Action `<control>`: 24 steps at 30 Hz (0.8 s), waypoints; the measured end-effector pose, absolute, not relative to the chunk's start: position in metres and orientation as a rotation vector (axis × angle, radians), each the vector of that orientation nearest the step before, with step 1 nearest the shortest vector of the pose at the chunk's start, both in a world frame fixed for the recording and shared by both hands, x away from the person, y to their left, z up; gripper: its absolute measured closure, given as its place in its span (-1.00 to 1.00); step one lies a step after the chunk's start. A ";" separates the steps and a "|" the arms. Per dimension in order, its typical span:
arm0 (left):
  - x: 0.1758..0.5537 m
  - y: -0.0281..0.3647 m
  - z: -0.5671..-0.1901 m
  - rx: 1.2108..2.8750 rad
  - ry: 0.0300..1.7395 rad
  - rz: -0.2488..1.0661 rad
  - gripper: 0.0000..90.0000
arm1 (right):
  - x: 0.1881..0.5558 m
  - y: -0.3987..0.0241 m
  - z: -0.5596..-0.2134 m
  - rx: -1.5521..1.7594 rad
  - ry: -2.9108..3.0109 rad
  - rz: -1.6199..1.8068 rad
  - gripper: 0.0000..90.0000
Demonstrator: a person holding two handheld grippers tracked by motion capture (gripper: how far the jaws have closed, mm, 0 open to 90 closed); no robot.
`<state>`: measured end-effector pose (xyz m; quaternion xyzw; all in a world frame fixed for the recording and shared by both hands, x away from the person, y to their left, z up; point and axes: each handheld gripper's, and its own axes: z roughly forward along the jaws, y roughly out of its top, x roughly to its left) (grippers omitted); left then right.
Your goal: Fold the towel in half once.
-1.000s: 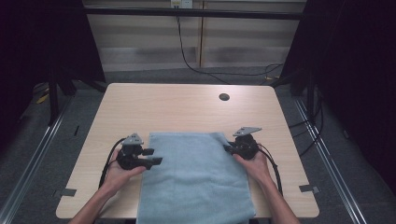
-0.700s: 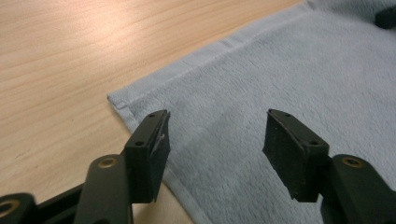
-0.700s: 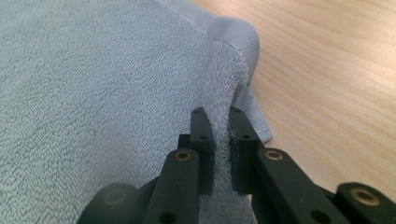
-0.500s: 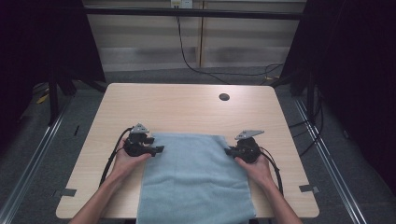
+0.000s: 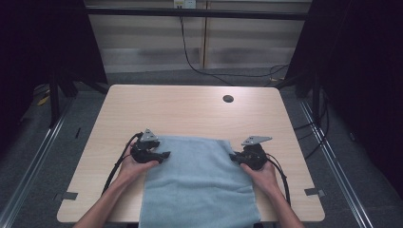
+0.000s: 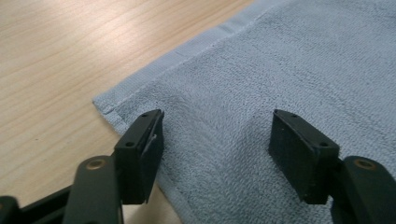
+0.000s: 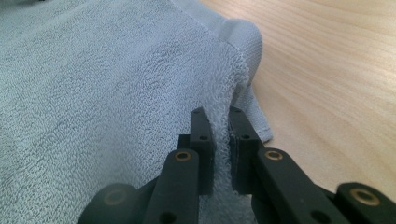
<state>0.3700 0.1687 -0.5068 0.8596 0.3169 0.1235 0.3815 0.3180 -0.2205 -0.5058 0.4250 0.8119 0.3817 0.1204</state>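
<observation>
Since the earlier frames the left gripper (image 5: 164,155) has travelled from the lower left of the cloth up to its far left corner, and the far edge of the towel (image 5: 197,187) has been drawn slightly up the frame. Nearest the camera, two forearms enter from the bottom edge of the high view, and the towel overhangs the near edge of the table (image 5: 190,109) at lower centre. In the left gripper view the jaws stand wide apart, one just inside the hemmed corner and one over the pile, holding nothing; the towel (image 6: 261,84) lies flat between them. In the right gripper view the jaws are closed tight on a pinched ridge of the towel (image 7: 93,93) near its right-hand hem, with the corner bulged up beyond them. The right gripper (image 5: 234,157) sits at the towel's far right corner in the high view. Judgement: the cloth is light, soft and limp, will sag and fold wherever unsupported, and is not slippery against the pads; the sound holds are the two far corners at the hem. Farther up the frame the table is bare except for a dark round grommet hole (image 5: 228,99) at upper right.
</observation>
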 end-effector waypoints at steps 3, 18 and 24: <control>0.365 0.165 -0.507 2.186 0.778 0.278 0.01 | 0.317 -0.220 -0.506 1.243 2.369 1.120 0.85; 0.365 0.183 -0.497 2.051 0.833 0.091 0.83 | 0.315 -0.224 -0.494 1.255 2.326 1.244 0.88; 0.368 0.191 -0.474 1.953 0.830 0.088 0.83 | 0.314 -0.234 -0.471 1.225 2.260 1.339 0.89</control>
